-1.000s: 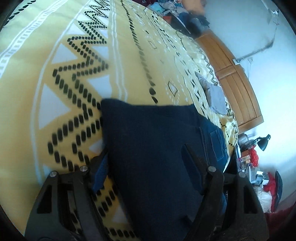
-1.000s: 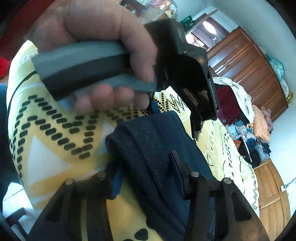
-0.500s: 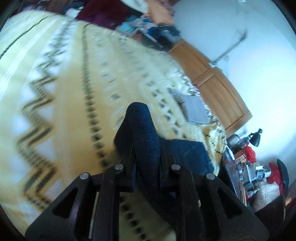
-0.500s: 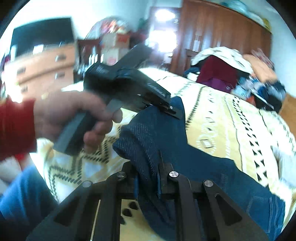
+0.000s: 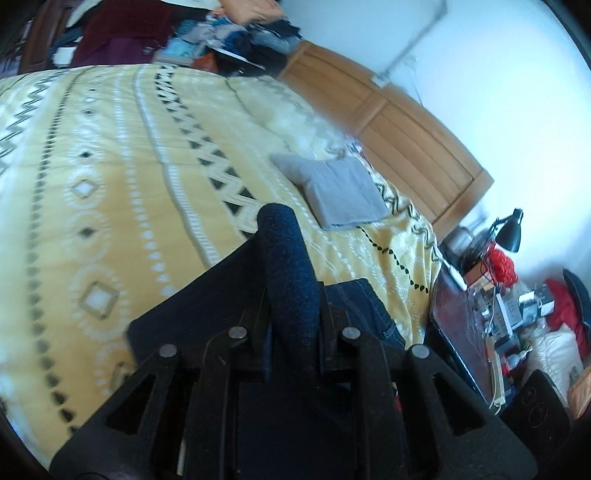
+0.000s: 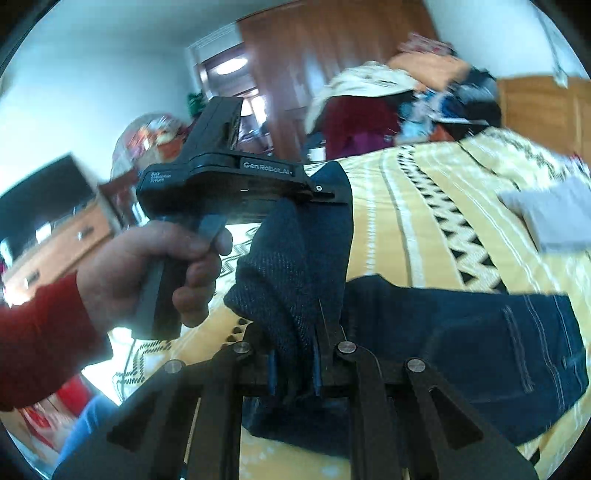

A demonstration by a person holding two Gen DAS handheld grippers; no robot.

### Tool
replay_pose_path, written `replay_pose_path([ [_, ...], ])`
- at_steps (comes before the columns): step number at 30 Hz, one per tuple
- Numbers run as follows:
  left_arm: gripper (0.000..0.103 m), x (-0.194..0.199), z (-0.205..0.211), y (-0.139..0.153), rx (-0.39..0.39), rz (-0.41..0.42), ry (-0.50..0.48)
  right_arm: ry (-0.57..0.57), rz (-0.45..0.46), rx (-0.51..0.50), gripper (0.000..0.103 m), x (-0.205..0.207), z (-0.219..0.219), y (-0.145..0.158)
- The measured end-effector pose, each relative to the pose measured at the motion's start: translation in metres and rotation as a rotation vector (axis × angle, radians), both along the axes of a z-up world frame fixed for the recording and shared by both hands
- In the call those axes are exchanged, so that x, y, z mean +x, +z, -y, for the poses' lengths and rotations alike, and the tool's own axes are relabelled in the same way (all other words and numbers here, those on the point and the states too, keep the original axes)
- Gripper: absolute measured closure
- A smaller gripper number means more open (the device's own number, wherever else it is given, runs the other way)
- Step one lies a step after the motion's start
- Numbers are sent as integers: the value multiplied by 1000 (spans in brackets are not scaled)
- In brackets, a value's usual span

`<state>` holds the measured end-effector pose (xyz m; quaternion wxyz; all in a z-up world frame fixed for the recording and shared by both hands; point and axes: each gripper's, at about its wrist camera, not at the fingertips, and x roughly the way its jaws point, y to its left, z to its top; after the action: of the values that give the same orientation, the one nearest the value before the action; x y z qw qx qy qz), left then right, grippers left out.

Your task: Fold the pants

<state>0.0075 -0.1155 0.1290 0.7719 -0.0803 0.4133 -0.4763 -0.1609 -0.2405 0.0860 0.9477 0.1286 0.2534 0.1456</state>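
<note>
Dark blue jeans [image 6: 480,332] lie on the yellow patterned bedcover [image 5: 110,184], their back pocket end flat at the right. My left gripper [image 5: 291,321] is shut on a raised fold of the jeans [image 5: 288,266], lifted off the bed. My right gripper [image 6: 295,369] is shut on another bunch of the same edge. In the right wrist view the left gripper [image 6: 328,194] shows from the side, held by a hand [image 6: 147,269] in a red sleeve, with denim hanging from its tips.
A folded grey garment [image 5: 340,192] lies on the bed near the wooden headboard [image 5: 388,122]. A cluttered nightstand with a black lamp [image 5: 509,232] stands beside the bed. Piled clothes [image 5: 240,33] sit past the far edge, and a dark wardrobe [image 6: 314,74] stands behind.
Both grippers went from open around the jeans' edge to shut on it. They then lifted the edge off the bed and carried it toward the pocket end, the right one rolling.
</note>
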Motion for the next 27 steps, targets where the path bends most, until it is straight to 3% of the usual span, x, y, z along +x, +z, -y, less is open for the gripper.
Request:
replay_pose_path([
  [14, 85, -23, 156, -18, 98, 1, -154, -209, -60, 330, 87, -36, 180, -48],
  [21, 85, -38, 213, -53, 212, -2, -216, -283, -107, 536, 87, -56, 242, -99],
  [27, 83, -49, 242, -76, 285, 2, -231, -336, -143, 651, 85, -72, 270, -135],
])
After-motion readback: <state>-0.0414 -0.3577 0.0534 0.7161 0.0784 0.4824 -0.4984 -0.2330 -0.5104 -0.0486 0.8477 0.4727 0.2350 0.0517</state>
